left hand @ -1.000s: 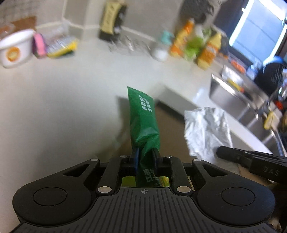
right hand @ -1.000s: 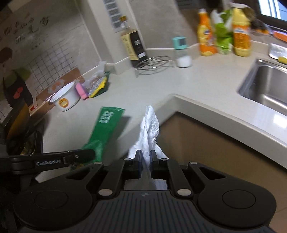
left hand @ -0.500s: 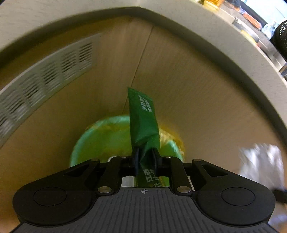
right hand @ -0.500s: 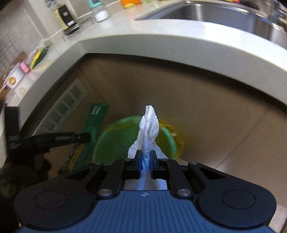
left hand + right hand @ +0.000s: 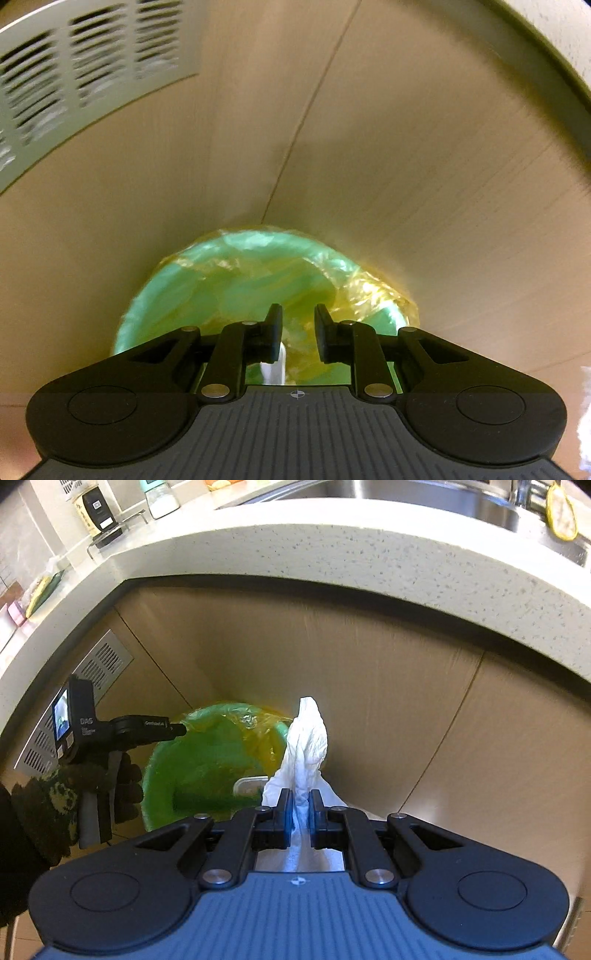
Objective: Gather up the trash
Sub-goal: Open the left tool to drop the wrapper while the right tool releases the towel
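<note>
Hanging over the green bin (image 5: pixel 236 288) in the cabinet corner, the left gripper (image 5: pixel 297 328) has its jaws parted with nothing between them; they have just been opening. The green snack wrapper it pinched half a second ago is gone from its fingers, and a blurred green streak (image 5: pixel 218 799) deep in the bin, seen from the right wrist, may be that wrapper, though I cannot say for sure. A pale lidded container (image 5: pixel 249 784) lies in the bin beyond the streak.

The right gripper (image 5: pixel 301 808) is clamped tight on a crumpled white tissue (image 5: pixel 306 746), which stands up past its fingertips just beside the bin's right rim. That grip looks the same as a second ago, when both grippers were up over the countertop (image 5: pixel 332 550); now the counter edge arches above them.

Writing: the left tool's side carries "DAS" (image 5: pixel 86 722) next to a small lit screen, and its arm a white "GenRobot.AI" mark (image 5: pixel 157 723), seen left of the right gripper. A gloved hand (image 5: pixel 88 786) holds that tool's handle. The bin liner (image 5: pixel 258 734) is yellowish and crinkled. A slotted vent panel (image 5: pixel 85 77) sits up and left of the left gripper.
</note>
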Available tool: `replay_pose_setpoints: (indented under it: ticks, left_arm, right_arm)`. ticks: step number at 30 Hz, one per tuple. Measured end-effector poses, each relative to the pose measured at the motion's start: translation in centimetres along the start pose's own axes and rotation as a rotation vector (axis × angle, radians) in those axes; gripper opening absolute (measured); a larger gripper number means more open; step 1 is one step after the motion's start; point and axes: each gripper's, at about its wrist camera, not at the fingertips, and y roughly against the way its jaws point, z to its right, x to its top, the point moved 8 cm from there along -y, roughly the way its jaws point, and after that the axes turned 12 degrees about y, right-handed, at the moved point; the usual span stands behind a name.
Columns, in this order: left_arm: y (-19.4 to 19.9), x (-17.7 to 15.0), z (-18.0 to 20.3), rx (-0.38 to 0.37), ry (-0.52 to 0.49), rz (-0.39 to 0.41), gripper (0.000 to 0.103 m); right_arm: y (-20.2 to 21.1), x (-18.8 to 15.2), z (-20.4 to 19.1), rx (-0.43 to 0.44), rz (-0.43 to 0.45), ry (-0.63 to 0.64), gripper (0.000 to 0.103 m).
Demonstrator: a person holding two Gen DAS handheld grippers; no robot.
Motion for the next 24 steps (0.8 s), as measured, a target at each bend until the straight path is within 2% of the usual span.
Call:
replay_pose_setpoints:
  ticks: [4,7,10,12,16,21,23,24]
  left_arm:
    - [3.0,-0.9,-1.1,-0.022,0.040,-0.027,0.021]
    - [6.3,-2.2,-2.8,-0.031,0.102,-0.043,0.021]
    - [9.3,-3.3,-4.1,-0.036,0.165,-0.031,0.021]
    - [11.3,-3.9,-4.6,-0.045,0.195,-0.010,0.022]
    - [15.3,-4.6,-5.5,-0.067,0.251,0.041,0.021]
    - [18.1,-5.0,-7.3,-0.068,0.319,0.089,0.021]
    - [18.2,-5.3,-8.1,-0.060,0.349,0.092,0.021]
    - [17.8,-5.4,-8.4,-0.052,0.361,0.090,0.021]
  right_arm:
    - [-2.4,0.2,-0.7,0.067,-0.038,-0.005,0.009]
    - [-5.5,1.7,-2.9,0.147,-0.078,0.011,0.009]
    - [-8.9,3.0,-5.2,0.250,-0.124,0.012,0.009]
    - [-12.3,3.4,-7.1,0.298,-0.185,-0.001,0.009]
    - [-20.2,2.8,-10.5,0.290,-0.330,0.019,0.009]
    - [-26.3,1.7,-12.5,0.248,-0.443,0.050,0.010]
    - [-27.7,1.7,-13.4,0.245,-0.461,0.037,0.016]
    - [-28.1,1.7,-13.6,0.242,-0.473,0.030,0.025]
